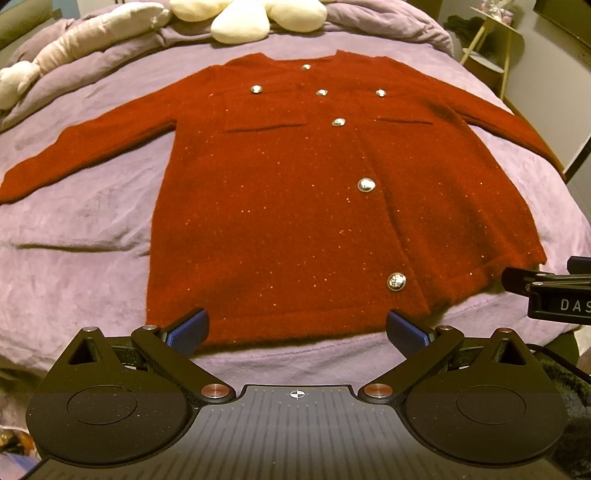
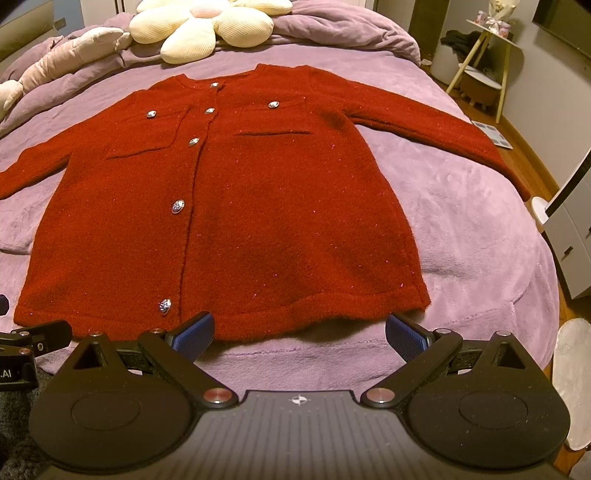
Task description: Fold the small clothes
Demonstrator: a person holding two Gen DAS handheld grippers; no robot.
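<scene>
Nearest the lens, I am holding the left gripper (image 1: 297, 332) with its blue-padded fingers (image 1: 188, 330) spread wide and gripping nothing, poised just short of the hem. The right gripper (image 2: 299, 332) is likewise standing wide apart and empty, its tips just beside the hem's near edge.

The task item, a dark red, fuzzy knitted cardigan with silver buttons (image 1: 314, 192), is lying flat and face-up on the purple plush bedspread (image 1: 92, 258), buttoned shut, collar at 12 o'clock, hem at 6 o'clock. One sleeve (image 1: 85, 155) is extending toward 9 o'clock, the other sleeve (image 2: 436, 129) toward 3 o'clock. A cream flower-shaped cushion (image 2: 207, 26) is sitting beyond the collar.

Handling assessment: I am judging the knit to be soft, limp and moderately thick, so it should drape rather than hold shape; the fuzzy surface should grip well against the pads. The metal buttons are hard; I am advising against pinching on them. Recommended hold points: the hem corners at 7 and 5 o'clock, or each cuff, pinching through both layers.
</scene>
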